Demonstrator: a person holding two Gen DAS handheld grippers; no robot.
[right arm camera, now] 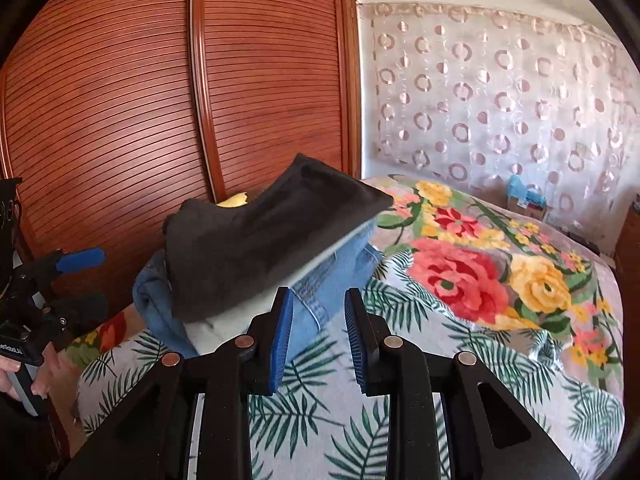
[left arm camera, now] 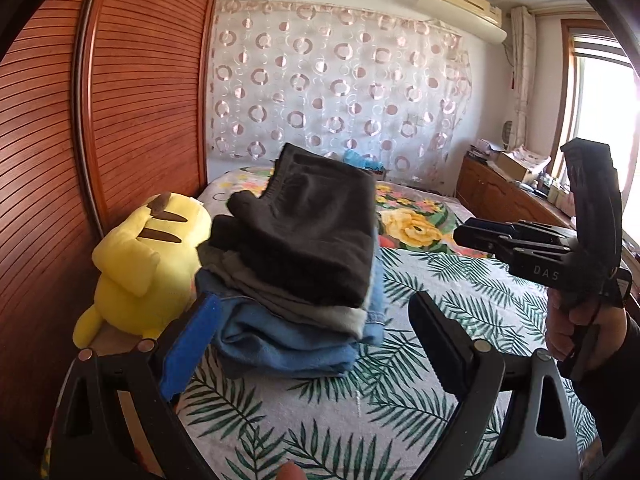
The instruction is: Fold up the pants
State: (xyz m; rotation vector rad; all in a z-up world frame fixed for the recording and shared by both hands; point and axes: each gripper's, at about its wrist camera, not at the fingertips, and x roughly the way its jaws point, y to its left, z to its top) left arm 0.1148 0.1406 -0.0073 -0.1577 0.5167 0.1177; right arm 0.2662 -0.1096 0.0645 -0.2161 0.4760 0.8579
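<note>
Left hand-held gripper (left arm camera: 316, 344) wide open, empty, just short of stack; right hand-held gripper (right arm camera: 316, 344) part open, nothing between pads. Folded dark grey fleece pants (left arm camera: 304, 232) atop folded blue denim jeans (left arm camera: 280, 344) on leaf-print bedspread (left arm camera: 460, 320), beside yellow plush toy (left arm camera: 140, 268). Looks like placement done, release step; next likely needs both backed clear without snagging stack.

- Folded pants (left arm camera: 304, 236) top a stack of clothes (left arm camera: 280, 332) on the bed (left arm camera: 440, 320), frame centre
- Plush toy (left arm camera: 140, 264) just left of stack
- Wardrobe (left arm camera: 120, 100) fills left
</note>
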